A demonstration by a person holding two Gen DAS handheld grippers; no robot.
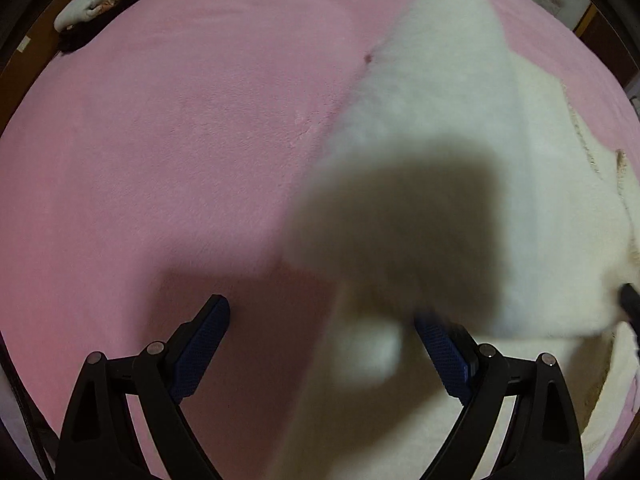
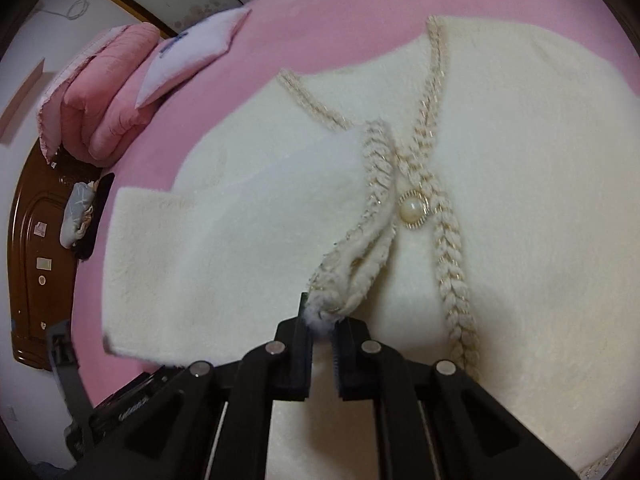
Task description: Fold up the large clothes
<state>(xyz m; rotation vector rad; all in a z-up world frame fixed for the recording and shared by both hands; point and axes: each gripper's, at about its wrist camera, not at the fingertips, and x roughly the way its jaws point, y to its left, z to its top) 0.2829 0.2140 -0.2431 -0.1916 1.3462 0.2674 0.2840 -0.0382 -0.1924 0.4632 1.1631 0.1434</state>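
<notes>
On the pink bed (image 2: 304, 40) a cream, fluffy cardigan (image 2: 520, 184) lies spread face up, its plush pile soft and unpatterned. Left of the cardigan, in the right wrist view, a folded pink quilt (image 2: 108, 92) and a pale pillow (image 2: 192, 56) sit at the bed's edge beside a dark wooden headboard (image 2: 36, 264). The cardigan's near sleeve (image 2: 192, 256) is folded across the body, its square cuff end hanging over the pink cover. Right of the sleeve runs a braided cream-and-gold trim (image 2: 448, 248) along both front edges and up around the neckline, with one round pearl button (image 2: 414, 209) set in a gold rim where the edges meet.

The right gripper (image 2: 322, 320) is clamped on the cardigan's trimmed front edge, a tuft of pile pinched between its black jaws.

In the left wrist view the left gripper (image 1: 320, 320) stands released, jaws wide apart over the bed, with a blurred fold of the cardigan (image 1: 460, 140) hanging between them, seemingly loose rather than gripped. A small heap of light and dark cloth (image 1: 100, 0) lies far left of the cardigan.
</notes>
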